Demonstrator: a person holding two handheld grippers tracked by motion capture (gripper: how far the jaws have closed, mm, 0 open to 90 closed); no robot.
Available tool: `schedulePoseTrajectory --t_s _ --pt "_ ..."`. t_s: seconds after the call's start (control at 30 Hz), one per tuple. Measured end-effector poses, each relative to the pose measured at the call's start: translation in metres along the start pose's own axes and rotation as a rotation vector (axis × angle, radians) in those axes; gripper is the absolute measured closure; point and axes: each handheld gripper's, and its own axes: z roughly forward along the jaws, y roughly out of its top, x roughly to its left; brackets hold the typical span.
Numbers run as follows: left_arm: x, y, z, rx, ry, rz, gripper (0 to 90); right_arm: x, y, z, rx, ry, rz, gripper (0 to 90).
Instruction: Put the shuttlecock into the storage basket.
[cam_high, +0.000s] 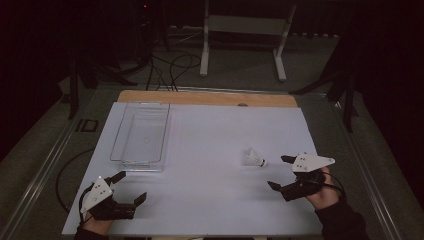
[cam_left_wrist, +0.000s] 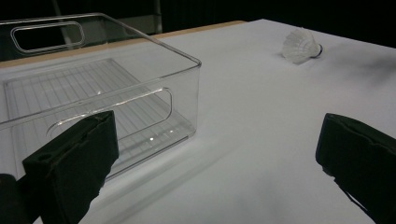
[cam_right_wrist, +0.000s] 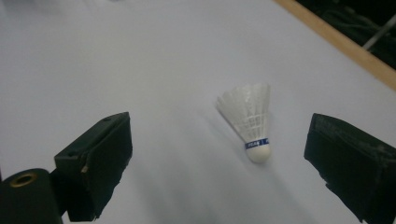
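Note:
A white feather shuttlecock with a blue band lies on its side on the white table top, right of centre. My right gripper stands open just to its right, jaws wide, the shuttlecock lying ahead between them and untouched. A clear plastic bin with handle cut-outs stands empty at the left. My left gripper rests open near the front left edge, just short of the bin's near wall, holding nothing.
The white sheet covers a wooden table whose bare strip shows at the far edge. Beyond it stand a white frame and cables on the dark floor.

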Motion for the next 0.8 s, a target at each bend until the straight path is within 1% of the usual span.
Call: schedulePoseTrajectory --t_s 0.13,0.17,0.33,0.37,0.5,0.6,0.63,0.8 --pt "0.0 0.0 0.0 0.001 -0.001 0.001 0.1 -0.005 0.003 0.003 0.027 0.004 -0.011 7.9" --pt "0.0 0.0 0.0 0.001 -0.001 0.001 0.1 -0.006 0.003 0.003 0.034 -0.002 -0.018 7.9" --pt "0.0 0.0 0.0 0.003 -0.003 0.004 0.1 -0.009 0.005 0.005 0.048 0.0 -0.017 7.9" --pt "0.0 0.0 0.0 0.004 -0.004 0.005 0.1 -0.011 0.006 0.006 0.062 -0.005 -0.021 7.9" --pt "-0.001 0.0 0.0 0.004 -0.005 0.005 0.1 -0.016 0.007 0.008 0.076 -0.009 -0.026 7.9" --pt "0.0 0.0 0.0 0.005 -0.005 0.006 0.1 -0.02 0.007 0.008 0.076 -0.011 -0.028 7.9" --pt "0.0 0.0 0.0 0.006 -0.005 0.006 0.1 -0.023 0.007 0.01 0.087 -0.002 -0.024 7.9" --pt "-0.001 0.0 0.0 0.006 -0.005 0.006 0.1 -0.029 0.008 0.014 0.106 0.017 -0.036 8.0"
